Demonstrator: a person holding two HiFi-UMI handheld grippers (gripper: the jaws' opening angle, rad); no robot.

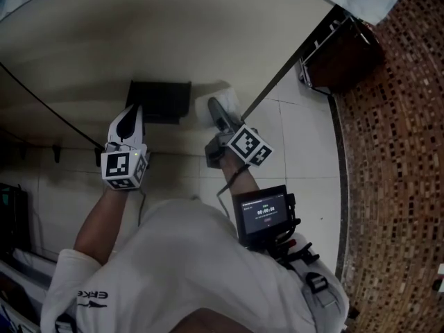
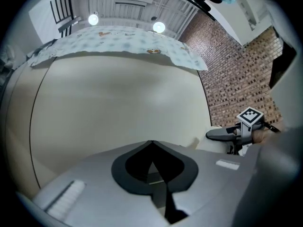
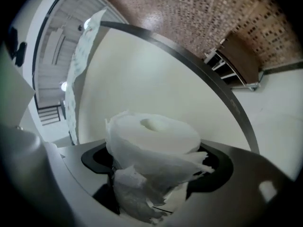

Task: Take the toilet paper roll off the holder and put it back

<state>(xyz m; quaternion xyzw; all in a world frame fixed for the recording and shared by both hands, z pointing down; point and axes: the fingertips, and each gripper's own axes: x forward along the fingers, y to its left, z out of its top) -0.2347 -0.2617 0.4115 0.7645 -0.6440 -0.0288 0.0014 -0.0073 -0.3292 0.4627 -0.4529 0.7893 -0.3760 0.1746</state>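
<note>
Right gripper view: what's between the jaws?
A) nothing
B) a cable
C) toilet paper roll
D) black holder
C: in the right gripper view the white toilet paper roll fills the gap of the right gripper, with both jaws against its sides. In the head view the black holder sits apart on the wall, left of the roll.
</note>
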